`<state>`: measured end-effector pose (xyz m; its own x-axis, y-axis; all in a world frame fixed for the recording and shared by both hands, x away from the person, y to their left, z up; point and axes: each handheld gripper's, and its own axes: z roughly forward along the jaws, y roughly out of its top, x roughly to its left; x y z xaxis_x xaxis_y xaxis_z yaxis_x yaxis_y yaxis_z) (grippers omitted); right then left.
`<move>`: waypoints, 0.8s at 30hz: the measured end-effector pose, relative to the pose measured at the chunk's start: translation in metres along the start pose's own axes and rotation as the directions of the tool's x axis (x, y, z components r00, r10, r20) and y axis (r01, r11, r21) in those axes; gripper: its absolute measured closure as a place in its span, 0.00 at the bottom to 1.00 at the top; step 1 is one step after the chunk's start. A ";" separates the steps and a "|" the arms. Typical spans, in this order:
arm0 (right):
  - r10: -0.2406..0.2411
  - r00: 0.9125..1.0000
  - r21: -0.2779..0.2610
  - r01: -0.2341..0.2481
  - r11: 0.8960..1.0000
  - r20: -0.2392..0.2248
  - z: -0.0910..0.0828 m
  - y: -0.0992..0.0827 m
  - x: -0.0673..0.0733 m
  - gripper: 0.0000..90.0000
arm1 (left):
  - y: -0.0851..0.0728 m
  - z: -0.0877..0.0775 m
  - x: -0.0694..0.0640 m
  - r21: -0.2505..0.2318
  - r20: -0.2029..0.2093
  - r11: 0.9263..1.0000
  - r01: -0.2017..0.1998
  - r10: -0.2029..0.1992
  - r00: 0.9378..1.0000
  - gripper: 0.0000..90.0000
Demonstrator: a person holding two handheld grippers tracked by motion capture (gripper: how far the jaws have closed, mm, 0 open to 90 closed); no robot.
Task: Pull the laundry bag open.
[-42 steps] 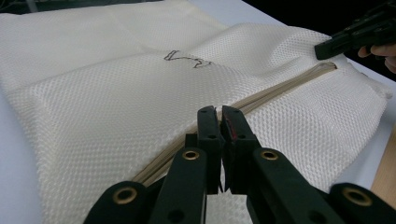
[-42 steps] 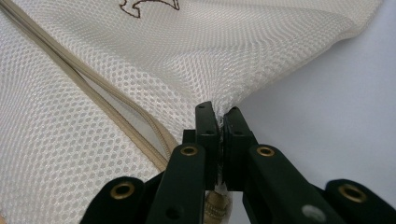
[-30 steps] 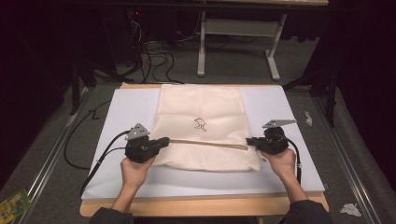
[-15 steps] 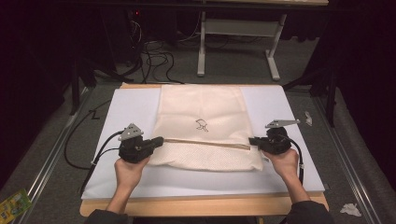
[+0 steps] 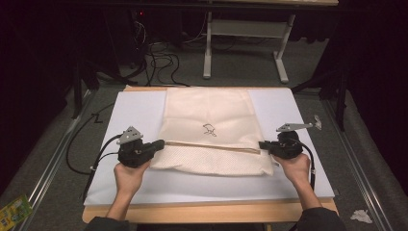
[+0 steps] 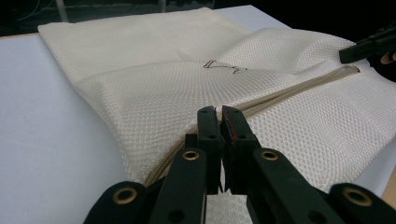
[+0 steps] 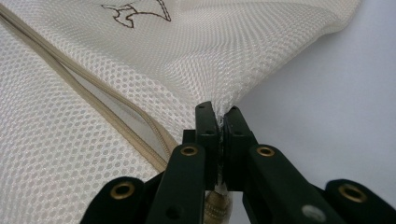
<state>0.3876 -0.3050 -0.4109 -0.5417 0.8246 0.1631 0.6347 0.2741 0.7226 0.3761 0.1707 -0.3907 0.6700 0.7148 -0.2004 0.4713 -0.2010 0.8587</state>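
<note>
Cream mesh makes up the laundry bag (image 5: 211, 130), which lies flat on the white-topped counter (image 5: 134, 108), stretched between the two claws with a tan zipper (image 5: 207, 145) running from one claw to the other. Its far half, with a small dark emblem (image 5: 209, 129), spreads away beyond both claws, while the open-weave near flap sits just toward the person from the zipper line.

At the bag's left edge the left claw (image 6: 218, 116) has its jaws pressed together, and they seem to pinch the edge beside the zipper end, though the cloth between the pads is hard to make out. At the opposite edge the right claw (image 7: 219, 119) is clamped on the mesh, which puckers into a gather where the jaws bite it, just beside the zipper's curved end.

Judging by the weave, the bag should be very light, limp and floppy, with no stiffness of its own; it will sag and fold wherever it is not held. Mesh is not slippery, but thin netting could snag or stretch under a hard pull. The best holds are probably the stitched zipper tape or seamed edges, taken at both ends so the cloth stays taut.
</note>
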 end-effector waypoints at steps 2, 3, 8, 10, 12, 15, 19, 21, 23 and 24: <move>0.001 1.000 -0.007 -0.001 1.000 -0.003 0.000 0.000 0.000 0.99 | 0.000 0.000 0.000 0.001 -0.001 1.000 0.000 0.000 1.000 0.97; 0.000 1.000 -0.006 0.000 1.000 -0.003 0.000 0.000 0.000 0.99 | 0.000 0.000 0.000 0.003 -0.002 1.000 -0.002 0.002 1.000 0.97; 0.002 1.000 -0.003 -0.002 1.000 0.005 0.000 -0.001 -0.002 0.99 | -0.001 -0.004 0.003 -0.007 -0.009 1.000 0.008 -0.008 1.000 0.97; 0.008 1.000 -0.003 -0.008 1.000 0.004 -0.001 -0.001 -0.002 0.99 | -0.001 -0.005 0.004 -0.004 -0.012 1.000 0.008 -0.008 1.000 0.97; 0.003 1.000 -0.002 -0.003 1.000 0.004 0.000 -0.001 -0.002 0.99 | -0.002 -0.005 0.005 -0.001 -0.017 1.000 0.006 -0.006 1.000 0.97; 0.001 1.000 0.003 -0.001 1.000 0.005 0.000 0.000 -0.001 0.99 | -0.002 -0.005 0.005 -0.002 -0.019 1.000 0.007 -0.007 1.000 0.97; 0.000 1.000 -0.005 0.000 1.000 0.020 -0.001 -0.001 -0.001 0.99 | -0.002 -0.008 0.007 -0.011 -0.031 1.000 0.012 -0.013 0.999 0.97; 0.011 1.000 -0.014 -0.011 1.000 0.019 -0.003 -0.001 -0.003 0.99 | -0.003 -0.010 0.009 -0.014 -0.033 1.000 0.017 -0.018 0.999 0.97; 0.011 1.000 -0.014 -0.011 1.000 0.025 -0.003 -0.002 -0.004 0.99 | -0.003 -0.012 0.010 -0.011 -0.039 1.000 0.017 -0.017 0.999 0.97; 0.014 1.000 -0.012 -0.013 1.000 0.024 -0.003 -0.002 -0.005 0.99 | -0.003 -0.013 0.011 -0.009 -0.040 1.000 0.017 -0.017 0.999 0.97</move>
<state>0.3875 -0.3107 -0.4109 -0.5195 0.8400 0.1564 0.6348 0.2569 0.7287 0.3744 0.1875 -0.3899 0.6382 0.7445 -0.1959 0.4774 -0.1831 0.8594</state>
